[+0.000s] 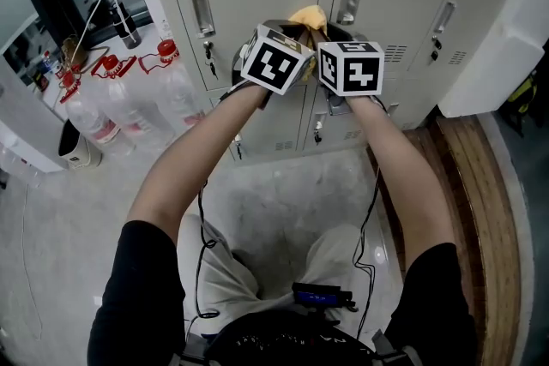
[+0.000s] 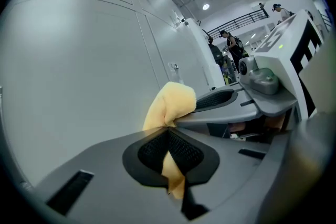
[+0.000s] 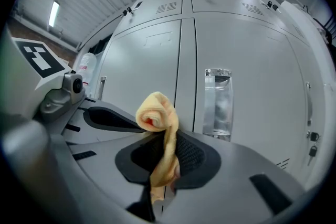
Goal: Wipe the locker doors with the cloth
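Left gripper (image 2: pixel 169 127): fingers (image 2: pixel 100 170) clenched on a soft yellow cloth (image 2: pixel 173 102). A strip of it runs down between the black ribbed pads (image 2: pixel 186 150), and the rest bunches just past the fingertips

Right gripper (image 3: pixel 165 136): fingers (image 3: pixel 252 165) clamped on the same cloth. A rolled knot stands above the tips and a tail hangs below them

Head view: both grippers side by side, their marker cubes (image 1: pixel 352 69) nearly touching, the cloth showing above and between them

Ahead of both sets of fingers: pale grey metal locker doors (image 3: pixel 147 60). The cloth is close to the door face; contact cannot be judged

Shiny recessed metal handle (image 3: pixel 217 102) just right of the right fingers, on the door

Clear plastic water bottles with red caps (image 1: pixel 129 103) stand well to the left of the left fingers
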`<control>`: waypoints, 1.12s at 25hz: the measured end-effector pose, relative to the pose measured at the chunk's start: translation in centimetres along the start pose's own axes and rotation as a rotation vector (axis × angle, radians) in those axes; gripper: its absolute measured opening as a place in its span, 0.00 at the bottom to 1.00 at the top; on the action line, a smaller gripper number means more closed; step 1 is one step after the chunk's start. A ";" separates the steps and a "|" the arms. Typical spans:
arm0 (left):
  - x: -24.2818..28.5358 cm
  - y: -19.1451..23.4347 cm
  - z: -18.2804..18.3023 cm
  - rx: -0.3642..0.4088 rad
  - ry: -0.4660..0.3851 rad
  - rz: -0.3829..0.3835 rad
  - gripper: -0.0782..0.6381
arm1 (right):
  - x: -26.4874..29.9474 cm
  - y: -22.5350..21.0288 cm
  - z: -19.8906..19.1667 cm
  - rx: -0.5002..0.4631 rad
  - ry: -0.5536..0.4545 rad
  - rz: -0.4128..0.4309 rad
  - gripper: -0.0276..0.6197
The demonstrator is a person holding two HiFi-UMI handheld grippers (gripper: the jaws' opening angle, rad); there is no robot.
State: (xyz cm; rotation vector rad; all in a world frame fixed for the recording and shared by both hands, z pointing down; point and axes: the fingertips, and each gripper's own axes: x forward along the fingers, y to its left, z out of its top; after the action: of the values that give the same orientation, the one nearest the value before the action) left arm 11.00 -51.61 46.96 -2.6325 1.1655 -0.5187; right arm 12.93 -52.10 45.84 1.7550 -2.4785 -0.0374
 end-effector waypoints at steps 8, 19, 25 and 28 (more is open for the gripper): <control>0.8 -0.8 0.3 -0.004 -0.004 -0.021 0.13 | -0.1 -1.1 -0.3 0.018 0.014 -0.009 0.17; -2.9 -1.2 -2.3 0.054 -0.039 0.027 0.13 | -1.3 3.0 -1.8 0.046 0.022 0.137 0.17; -6.9 1.5 -6.1 -0.011 -0.004 0.089 0.13 | 0.1 9.0 -3.1 0.030 0.057 0.274 0.17; -8.5 2.9 -8.4 -0.031 0.032 0.120 0.13 | 1.3 11.8 -4.1 0.030 0.080 0.317 0.17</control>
State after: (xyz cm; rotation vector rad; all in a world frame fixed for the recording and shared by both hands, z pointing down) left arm 0.41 -47.59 51.74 -2.5684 1.3421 -0.5262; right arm 1.80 -49.18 50.98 1.3246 -2.6762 0.0938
